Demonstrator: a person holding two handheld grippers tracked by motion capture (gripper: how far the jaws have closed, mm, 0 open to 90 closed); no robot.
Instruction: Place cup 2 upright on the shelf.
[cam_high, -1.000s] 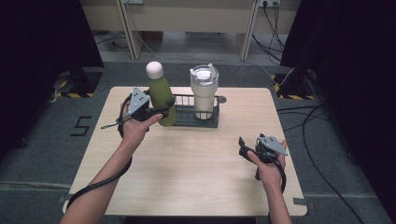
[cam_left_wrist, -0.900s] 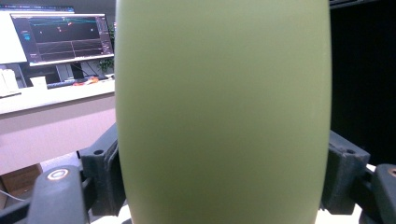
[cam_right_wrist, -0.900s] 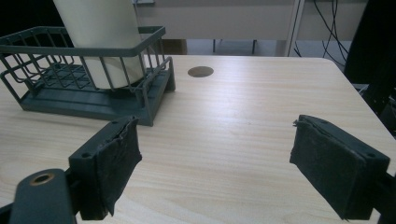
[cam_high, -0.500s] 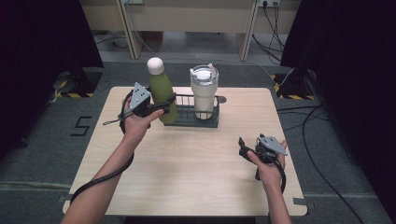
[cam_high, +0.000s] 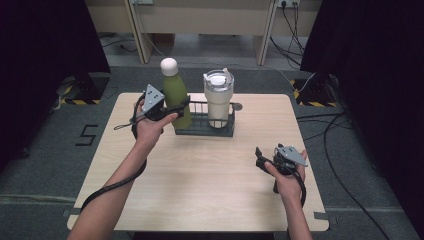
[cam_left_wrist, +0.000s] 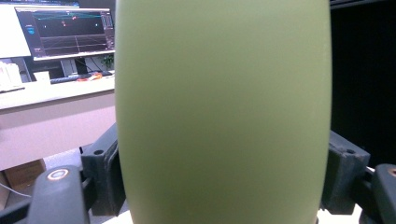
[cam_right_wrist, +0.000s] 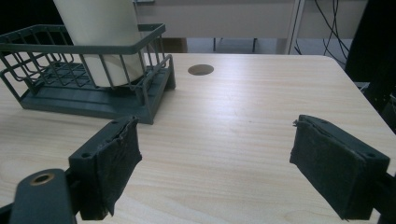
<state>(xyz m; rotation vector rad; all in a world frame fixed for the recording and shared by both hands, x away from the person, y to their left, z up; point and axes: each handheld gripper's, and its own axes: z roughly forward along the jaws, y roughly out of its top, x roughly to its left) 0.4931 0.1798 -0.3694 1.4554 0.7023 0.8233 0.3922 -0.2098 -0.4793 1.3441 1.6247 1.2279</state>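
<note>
- The left gripper (cam_high: 176, 107) has its jaws clamped on the body of the green bottle (cam_high: 174, 95), one pad on each side, as the left gripper view shows with the bottle (cam_left_wrist: 223, 112) between the pads.
- The bottle, with its white cap (cam_high: 169, 65), stands upright at the left end of the dark wire basket (cam_high: 220, 130), on the far side of the table (cam_high: 200, 185); whether its base rests on the basket floor I cannot tell.
- A cream tumbler (cam_high: 218, 97) stands upright in the basket's right part, just beside the bottle.
- The right gripper (cam_high: 261, 161) sits near the table's right edge, well apart from the basket, its jaws wide and holding nothing.
</note>
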